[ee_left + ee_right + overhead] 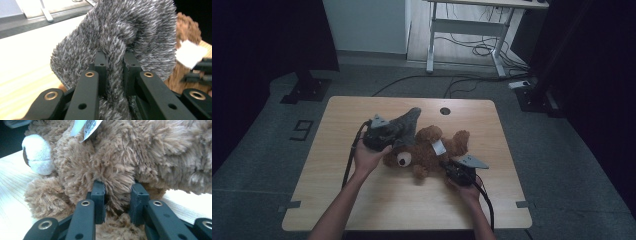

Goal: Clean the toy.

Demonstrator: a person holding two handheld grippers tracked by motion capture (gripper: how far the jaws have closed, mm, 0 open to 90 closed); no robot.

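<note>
While both grip | left claw (113, 62) clamps grey fur cloth (120, 32) | right claw (118, 192) pinches brown teddy bear (120, 157)

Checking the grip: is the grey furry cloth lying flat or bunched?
Bunched: the grey furry cloth folds into a ridge pinched by the left tool.

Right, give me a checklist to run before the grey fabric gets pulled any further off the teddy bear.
1. Left gripper clamped on the grey fuzzy fabric: ok, a fold is pinched between the jaws.
2. Right gripper clamped on the teddy bear: ok, brown fur is bunched between the jaws.
3. Bear resting on the table: ok.
4. Fabric free of the bear: cannot tell, the contact is hidden.
5. White tag clear of both grippers: ok.
</note>
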